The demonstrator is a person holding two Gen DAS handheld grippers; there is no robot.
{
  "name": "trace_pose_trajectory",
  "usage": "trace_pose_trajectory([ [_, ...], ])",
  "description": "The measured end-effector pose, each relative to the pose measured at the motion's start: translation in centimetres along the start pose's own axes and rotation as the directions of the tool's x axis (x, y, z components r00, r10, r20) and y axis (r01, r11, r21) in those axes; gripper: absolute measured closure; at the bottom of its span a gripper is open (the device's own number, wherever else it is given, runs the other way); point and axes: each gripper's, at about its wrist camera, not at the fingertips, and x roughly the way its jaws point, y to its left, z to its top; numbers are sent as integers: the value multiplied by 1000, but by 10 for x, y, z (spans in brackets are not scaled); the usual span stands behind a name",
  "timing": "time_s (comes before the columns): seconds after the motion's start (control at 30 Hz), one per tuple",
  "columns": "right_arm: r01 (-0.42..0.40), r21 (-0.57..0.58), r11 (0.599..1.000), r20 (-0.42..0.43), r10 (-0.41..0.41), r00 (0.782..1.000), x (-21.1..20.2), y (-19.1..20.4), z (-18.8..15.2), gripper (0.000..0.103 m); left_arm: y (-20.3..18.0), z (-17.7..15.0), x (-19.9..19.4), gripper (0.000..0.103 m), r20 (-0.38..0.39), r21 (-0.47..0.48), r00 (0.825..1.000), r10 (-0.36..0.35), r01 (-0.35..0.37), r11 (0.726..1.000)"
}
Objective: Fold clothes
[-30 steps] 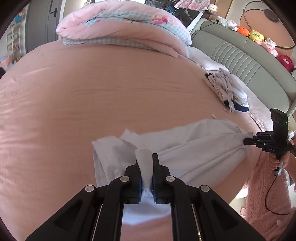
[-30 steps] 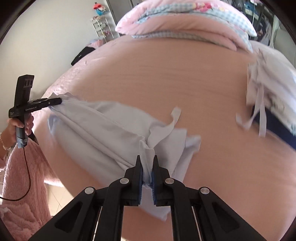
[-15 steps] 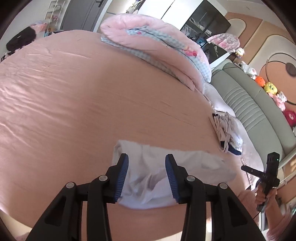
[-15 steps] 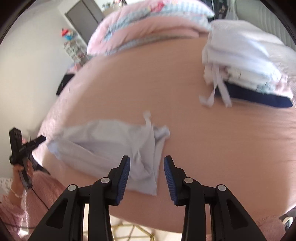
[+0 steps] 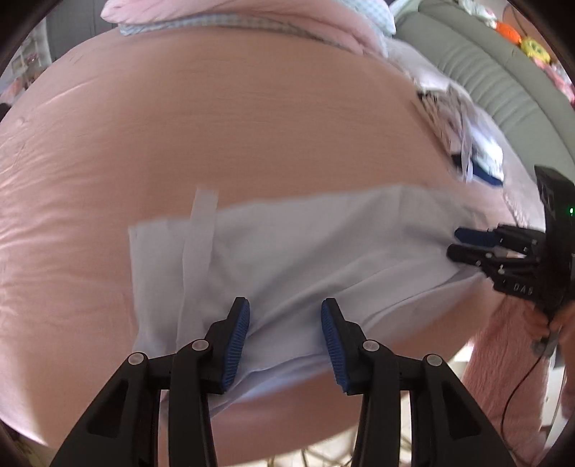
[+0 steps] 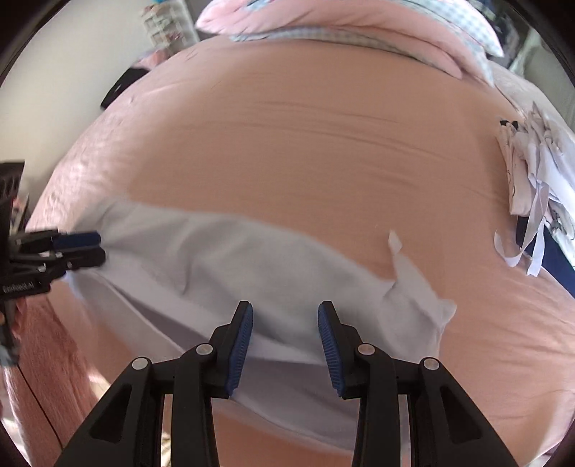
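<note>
Pale blue clothing (image 5: 323, 258) lies in a long flat strip on the pink bed sheet (image 5: 251, 118), near the front edge of the bed. It is one garment, folded over on itself, with soft creases running along it. A thin cloth strap (image 5: 201, 222) sticks up from one end of it.

The left gripper (image 5: 285, 330) hangs over the garment's near edge. Its two black fingers have blue pads (image 5: 239, 334), and they stand spread apart. The cloth lies under the gap, but the pads do not pinch it. The right gripper (image 6: 285, 330) looks the same in its own view: its fingers are spread, with the cloth below them and nothing held. Each gripper can also be seen from the other one's camera, out by one end of the strip. It sits very close to the cloth there, with a small gap between its fingers.

A hand (image 5: 560, 323) with a fluffy pink sleeve (image 5: 503, 359) holds the right gripper's handle.

A pile of folded clothes (image 6: 535, 179) sits well apart from the blue garment, off to the side of the bed. White ribbons hang loose from the pile. A rolled pink blanket with a checked edge (image 6: 341, 25) lies at the far end of the bed. A grey-green padded headboard (image 5: 485, 64) runs along one side.
</note>
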Motion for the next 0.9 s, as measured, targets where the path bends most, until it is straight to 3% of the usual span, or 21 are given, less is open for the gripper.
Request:
trace_pose_trajectory([
  [0.17, 73, -20, 997, -112, -75, 991, -19, 4, -30, 65, 6, -23, -21, 65, -41, -33, 999, -11, 9, 999],
  [0.3, 154, -61, 986, -36, -157, 987, -42, 4, -34, 65, 2, -14, -36, 61, 55, -23, 998, 4, -3, 1000],
  [0.43, 102, 13, 995, 72, -103, 992, -44, -2, -24, 65, -7, -7, -26, 60, 90, -4, 994, -61, 62, 998],
  [0.57, 117, -116, 986, 59, -111, 992, -34, 15, -35, 65, -36, -20, -25, 60, 92, 141, 994, -62, 49, 989],
  [0.67, 153, -213, 965, 89, -136, 987, -35, 20, -51, 65, -49, -32, -22, 60, 129, 273, 991, -34, -3, 962],
  [0.8, 167, -214, 962, 98, -149, 984, -25, 17, -55, 65, -55, -35, -7, 60, 139, 318, 990, 15, -59, 946],
  [0.87, 166, -208, 964, 110, -146, 983, -21, 19, -53, 65, -55, -32, -7, 70, 167, 316, 986, 21, -74, 946],
  [0.9, 168, -208, 964, 118, -146, 982, -19, 21, -50, 65, -54, -31, -8, 93, 176, 304, 984, 26, -80, 949],
])
